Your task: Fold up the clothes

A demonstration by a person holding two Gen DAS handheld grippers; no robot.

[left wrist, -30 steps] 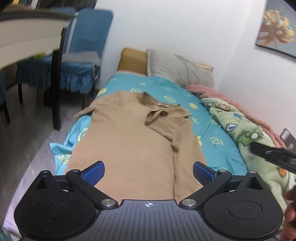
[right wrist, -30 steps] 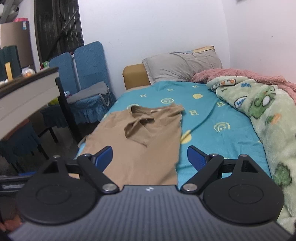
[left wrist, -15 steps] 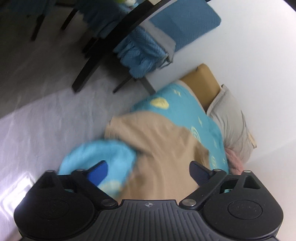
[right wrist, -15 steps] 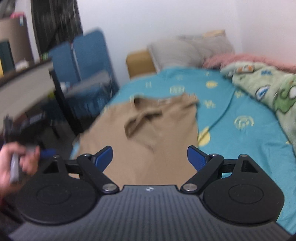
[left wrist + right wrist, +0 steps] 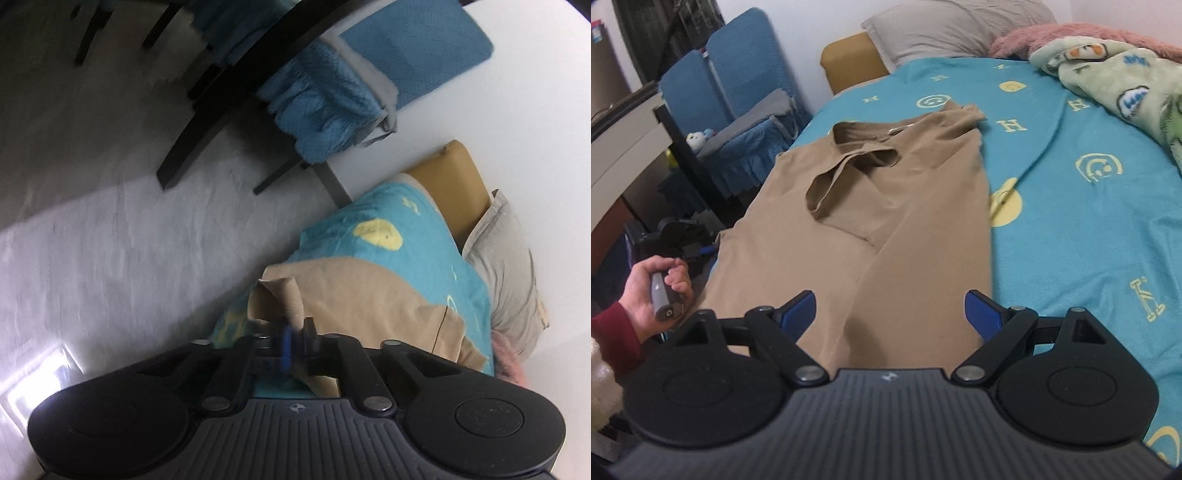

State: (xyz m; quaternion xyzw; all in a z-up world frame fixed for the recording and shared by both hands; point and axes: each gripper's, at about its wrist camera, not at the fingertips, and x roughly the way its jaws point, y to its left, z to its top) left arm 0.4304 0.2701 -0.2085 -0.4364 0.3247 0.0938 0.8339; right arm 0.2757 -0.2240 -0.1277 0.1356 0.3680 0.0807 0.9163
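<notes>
Tan polo shirt (image 5: 849, 206) spread flat on the bed (image 5: 1071, 221), collar toward the pillow (image 5: 953, 26), right side already folded inward along a lengthwise crease, left sleeve (image 5: 284, 299) hanging at the bed's edge. Left tongs (image 5: 291, 339) closed right down on that sleeve, blue pads pressed together with a tube of tan cloth standing up between them; left hand (image 5: 661, 284) wrapped round the handle, low beside the mattress in the right wrist view. Right tongs (image 5: 890, 312) spread wide, holding nothing, hovering over the hem end of the shirt. Next move, probably: carrying the sleeve across the body for the second lengthwise fold. Risks from here: only a thin bunch of fabric pinched, so a quick pull likely to slip it free; nothing pinning the hem, so the whole shirt apt to drag sideways and undo the crease already made; teal sheet (image 5: 424, 236) rumpled just beside the sleeve and possibly caught in the same pinch, though too blurred to tell. Blue chairs (image 5: 738, 92) and green blanket (image 5: 1126, 81) well apart from the work.
</notes>
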